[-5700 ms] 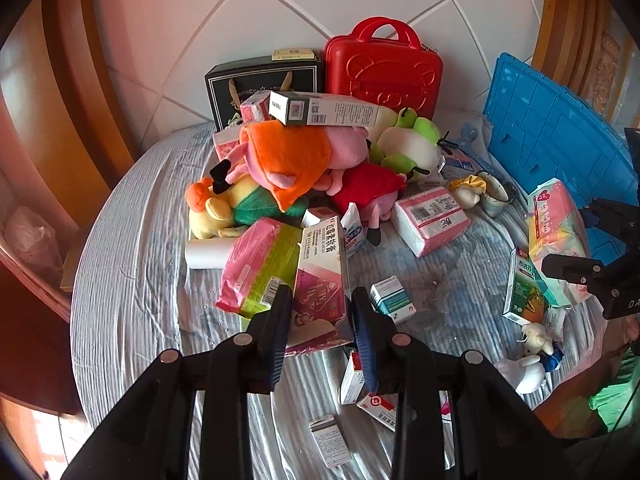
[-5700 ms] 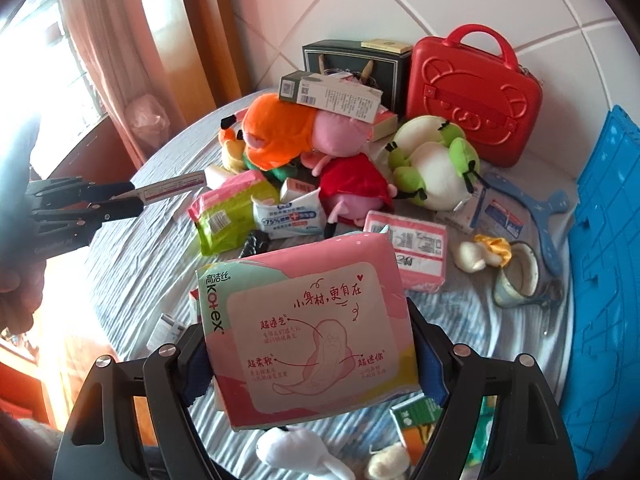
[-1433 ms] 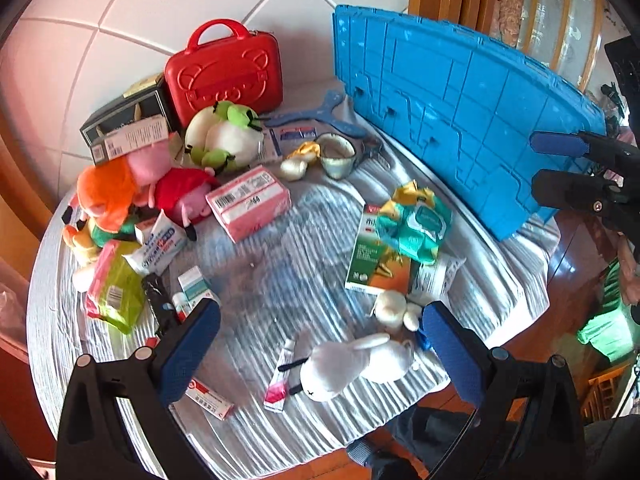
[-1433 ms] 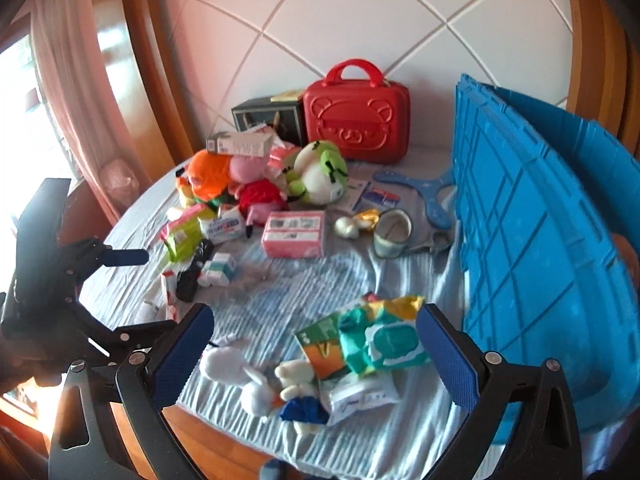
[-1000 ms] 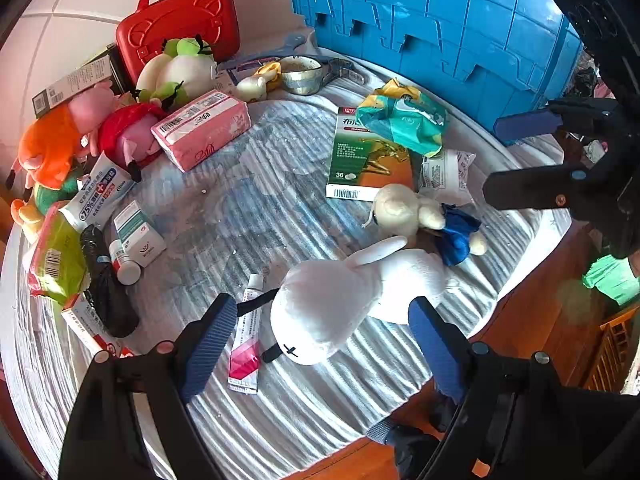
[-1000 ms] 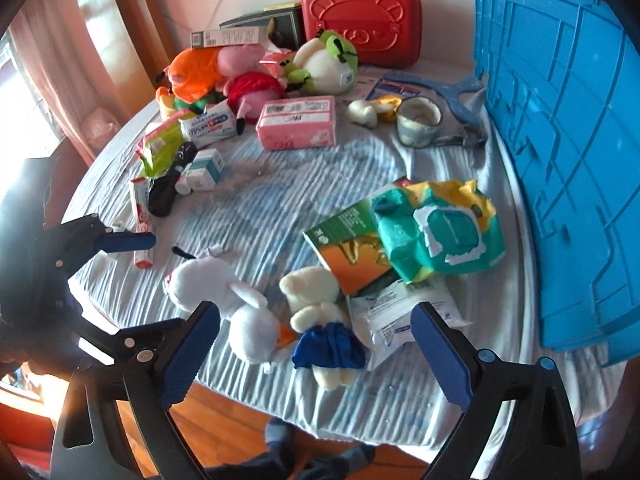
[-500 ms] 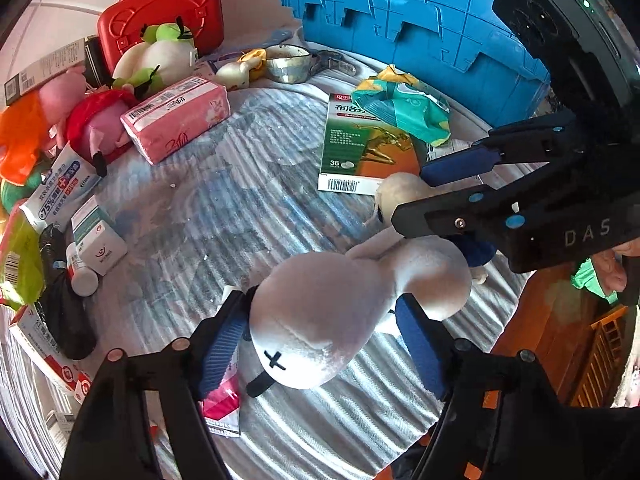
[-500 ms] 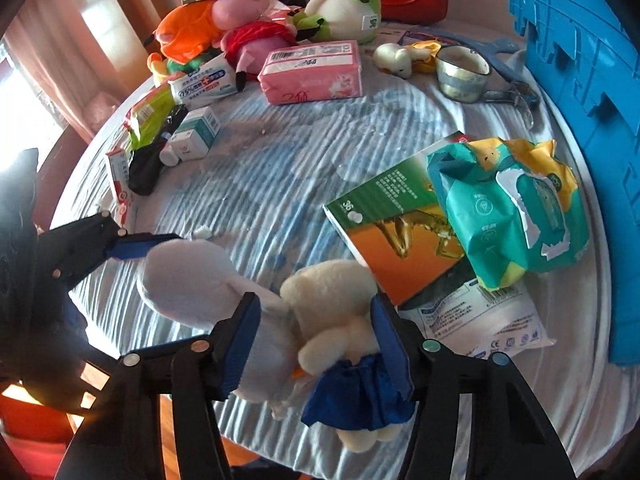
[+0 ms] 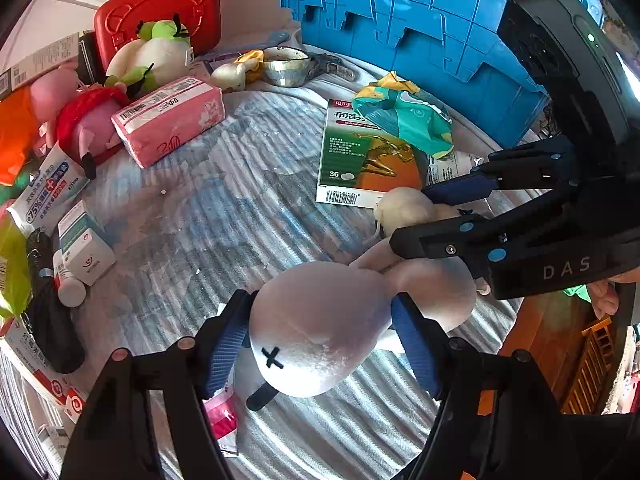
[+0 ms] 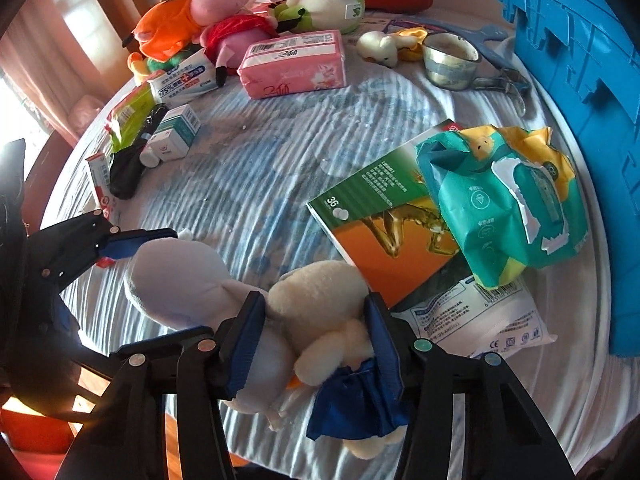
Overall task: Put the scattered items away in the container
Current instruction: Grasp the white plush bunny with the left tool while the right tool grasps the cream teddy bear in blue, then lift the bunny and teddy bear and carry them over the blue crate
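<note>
Left wrist view: left gripper (image 9: 322, 332) pinching the round head of the white rabbit toy (image 9: 320, 328), a blue pad on each side of it. Rabbit toy lying at the near edge of the bench (image 9: 224, 216), ears running away from the gripper toward the blue crate (image 9: 400, 20). Crate beyond and to the right of the rabbit toy, well apart, with a green box (image 9: 360, 164) and a teal packet (image 9: 404, 120) between. Right gripper (image 9: 416, 216) reaching in from the right, just past the rabbit toy's ears, closed around the cream plush doll (image 9: 404, 210).

Right wrist view: right gripper (image 10: 316, 330) pinching the cream plush doll (image 10: 320, 304) by its head, blue skirt hanging below. Doll touching the rabbit toy (image 10: 180, 276) on its left; crate (image 10: 580, 80) off to the doll's right. Probably a lift, then a swing right toward the crate.
</note>
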Demonstrator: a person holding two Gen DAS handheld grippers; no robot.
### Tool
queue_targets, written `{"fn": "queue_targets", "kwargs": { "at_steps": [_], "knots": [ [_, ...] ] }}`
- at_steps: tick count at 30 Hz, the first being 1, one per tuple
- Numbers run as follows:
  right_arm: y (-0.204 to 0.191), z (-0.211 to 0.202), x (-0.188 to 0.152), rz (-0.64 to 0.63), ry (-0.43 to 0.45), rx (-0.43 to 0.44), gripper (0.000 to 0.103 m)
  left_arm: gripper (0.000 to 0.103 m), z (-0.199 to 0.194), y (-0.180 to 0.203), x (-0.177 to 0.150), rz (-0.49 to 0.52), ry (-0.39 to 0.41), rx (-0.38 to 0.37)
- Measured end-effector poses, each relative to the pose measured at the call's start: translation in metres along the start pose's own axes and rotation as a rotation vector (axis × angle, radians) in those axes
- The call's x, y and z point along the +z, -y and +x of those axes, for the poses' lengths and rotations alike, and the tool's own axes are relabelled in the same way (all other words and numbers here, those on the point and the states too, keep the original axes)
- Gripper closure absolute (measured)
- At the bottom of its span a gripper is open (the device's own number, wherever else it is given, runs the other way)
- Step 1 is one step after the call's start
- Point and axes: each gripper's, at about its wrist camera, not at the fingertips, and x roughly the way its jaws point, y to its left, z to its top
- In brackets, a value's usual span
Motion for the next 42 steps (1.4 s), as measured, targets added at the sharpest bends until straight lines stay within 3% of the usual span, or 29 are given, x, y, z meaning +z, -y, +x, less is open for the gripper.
{"fn": "queue_targets", "kwargs": {
  "at_steps": [6,15,20,22,26,31,42],
  "knots": [
    [0.003,-0.005,-0.001,0.025,0.007,-0.009,0.054,0.032,0.002,-0.004,0.001,-0.023,0.004,-0.012],
    [0.011,-0.004,-0.008,0.031,-0.008,-0.021,0.054,0.052,-0.007,-0.008,-0.003,-0.014,-0.002,-0.052],
    [0.004,0.012,-0.005,-0.011,-0.042,-0.016,0.054,0.056,-0.014,-0.005,-0.008,0.001,-0.005,-0.043],
    [0.000,0.015,-0.004,-0.032,-0.046,-0.028,0.062,0.056,-0.019,-0.007,-0.011,-0.014,0.003,-0.038],
    [-0.004,0.009,-0.006,-0.049,-0.039,-0.027,0.065,0.056,-0.035,-0.016,-0.014,-0.064,0.027,-0.023],
    [-0.005,-0.006,-0.005,-0.051,-0.016,-0.015,0.065,0.056,-0.053,-0.020,-0.012,-0.078,0.044,0.019],
    [-0.028,-0.057,0.013,-0.084,0.072,-0.004,0.065,0.056,-0.106,-0.021,0.017,-0.124,0.059,0.189]
  ]
}}
